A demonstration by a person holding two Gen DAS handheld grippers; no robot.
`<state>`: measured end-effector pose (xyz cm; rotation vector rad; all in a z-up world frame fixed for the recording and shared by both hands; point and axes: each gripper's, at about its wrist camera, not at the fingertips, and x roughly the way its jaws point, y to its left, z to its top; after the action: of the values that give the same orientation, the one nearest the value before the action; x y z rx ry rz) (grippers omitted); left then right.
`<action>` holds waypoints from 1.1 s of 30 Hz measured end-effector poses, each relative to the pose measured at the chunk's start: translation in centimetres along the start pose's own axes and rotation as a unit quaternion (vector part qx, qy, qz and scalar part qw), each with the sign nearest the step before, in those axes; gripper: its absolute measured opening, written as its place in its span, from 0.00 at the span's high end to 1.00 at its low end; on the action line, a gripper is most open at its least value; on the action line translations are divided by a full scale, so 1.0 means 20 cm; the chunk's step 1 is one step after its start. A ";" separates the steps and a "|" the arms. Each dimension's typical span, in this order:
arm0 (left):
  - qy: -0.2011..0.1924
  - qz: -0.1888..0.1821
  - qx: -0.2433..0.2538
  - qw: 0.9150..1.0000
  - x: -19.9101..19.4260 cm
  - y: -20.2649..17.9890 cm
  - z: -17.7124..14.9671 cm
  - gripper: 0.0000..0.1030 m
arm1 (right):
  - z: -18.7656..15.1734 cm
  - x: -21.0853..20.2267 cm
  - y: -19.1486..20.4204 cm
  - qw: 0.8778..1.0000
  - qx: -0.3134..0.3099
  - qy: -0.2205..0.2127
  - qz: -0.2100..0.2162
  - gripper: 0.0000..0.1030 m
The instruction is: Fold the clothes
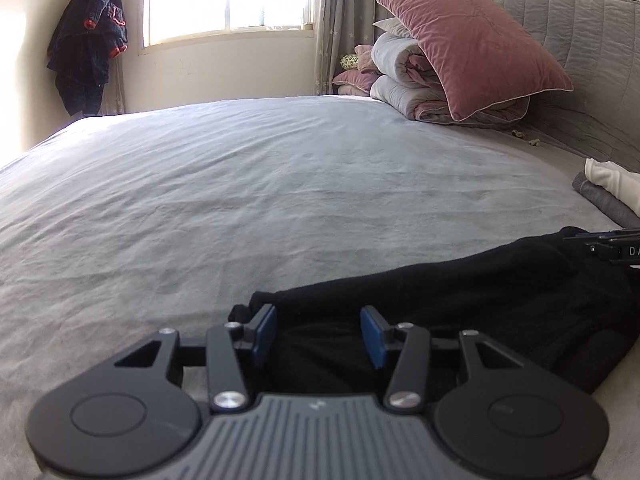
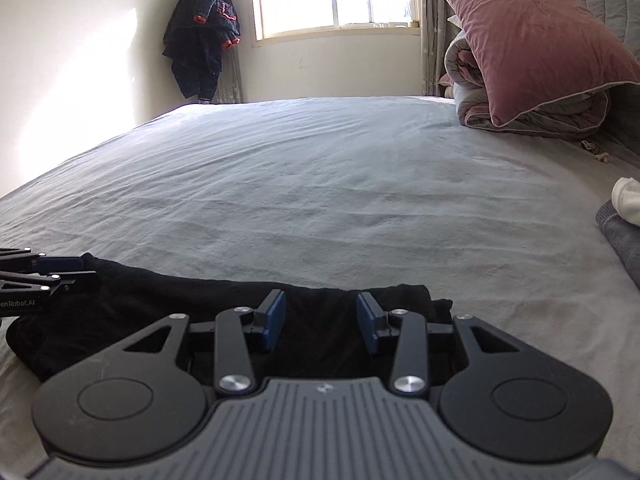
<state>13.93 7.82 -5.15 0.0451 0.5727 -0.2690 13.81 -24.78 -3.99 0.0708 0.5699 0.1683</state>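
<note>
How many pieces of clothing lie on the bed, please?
3: a black garment at the near edge under both open tongs, and a grey folded piece with a white piece on it at the right. Others may be hidden.

The near part of the black garment (image 1: 460,308) is hidden under the body of the left hand-held gripper (image 1: 318,336), so its lower edge cannot be seen. To the right of this garment, the folded grey cloth (image 1: 604,202) and the white cloth (image 1: 612,180) on it are cut off by the picture's edge. The right hand-held gripper (image 1: 600,245) shows there only as a small part, so its state cannot be told in the left wrist view.
</note>
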 end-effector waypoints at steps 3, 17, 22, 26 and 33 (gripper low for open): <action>-0.002 -0.001 -0.015 1.000 0.00 0.03 0.01 0.53 | -0.04 0.03 -0.14 0.999 0.051 0.017 -0.005 0.79; -0.011 -0.039 0.017 0.999 -0.13 -0.05 0.02 0.52 | 0.02 -0.17 -0.10 0.999 0.045 -0.001 0.007 0.71; 0.014 -0.033 0.069 0.997 -0.17 -0.03 -0.08 0.52 | -0.11 -0.18 -0.02 0.998 -0.058 0.034 -0.002 0.77; 0.014 -0.034 0.062 0.997 -0.26 0.06 -0.10 0.47 | -0.14 -0.24 -0.10 0.997 -0.073 0.037 -0.013 0.75; 0.032 -0.044 -0.034 0.998 -0.30 0.20 -0.05 0.44 | -0.10 -0.33 -0.06 0.997 -0.076 0.015 -0.002 0.67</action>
<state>9.63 13.27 -2.96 -0.0369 0.6485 -0.3342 7.40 -27.08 -2.22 -0.0814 0.5861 0.2086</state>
